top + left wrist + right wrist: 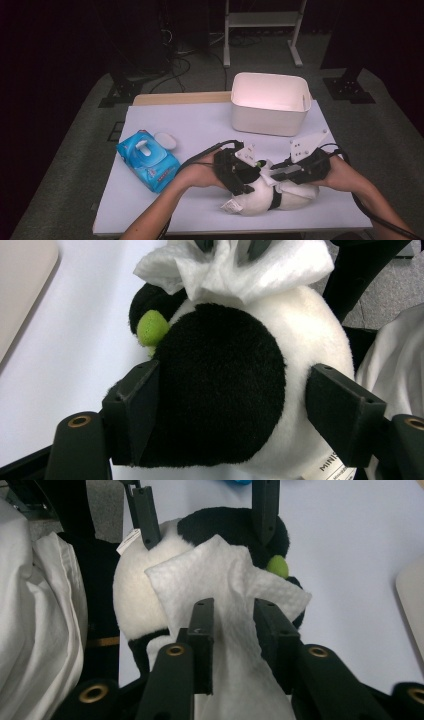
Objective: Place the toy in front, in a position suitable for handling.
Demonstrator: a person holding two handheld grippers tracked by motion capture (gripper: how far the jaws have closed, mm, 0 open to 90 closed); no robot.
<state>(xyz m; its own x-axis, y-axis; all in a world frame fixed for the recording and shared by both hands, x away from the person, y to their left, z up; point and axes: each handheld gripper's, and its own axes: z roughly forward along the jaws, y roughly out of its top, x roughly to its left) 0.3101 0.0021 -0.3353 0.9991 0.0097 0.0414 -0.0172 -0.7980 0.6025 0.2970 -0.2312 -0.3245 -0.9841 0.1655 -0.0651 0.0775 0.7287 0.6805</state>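
A black and white plush penguin (257, 201) with a green beak (152, 327) lies on the white table (200, 125) near its front edge. My left gripper (240, 175) clamps the toy's body (225, 385), one jaw on each side. A white wet wipe (230, 585) is pinched in my right gripper (234, 612) and lies draped over the toy's white belly (135, 590). In the left gripper view the wipe (240, 270) bunches on top of the toy. The left gripper's jaws (205, 515) press the toy's far side in the right gripper view.
A blue pack of wipes (147, 160) with its flap lid (166, 140) open lies at the left. A white bin (270, 102) stands at the back right. White cloth (40, 630) hangs off the near table edge. Cables trail from both grippers.
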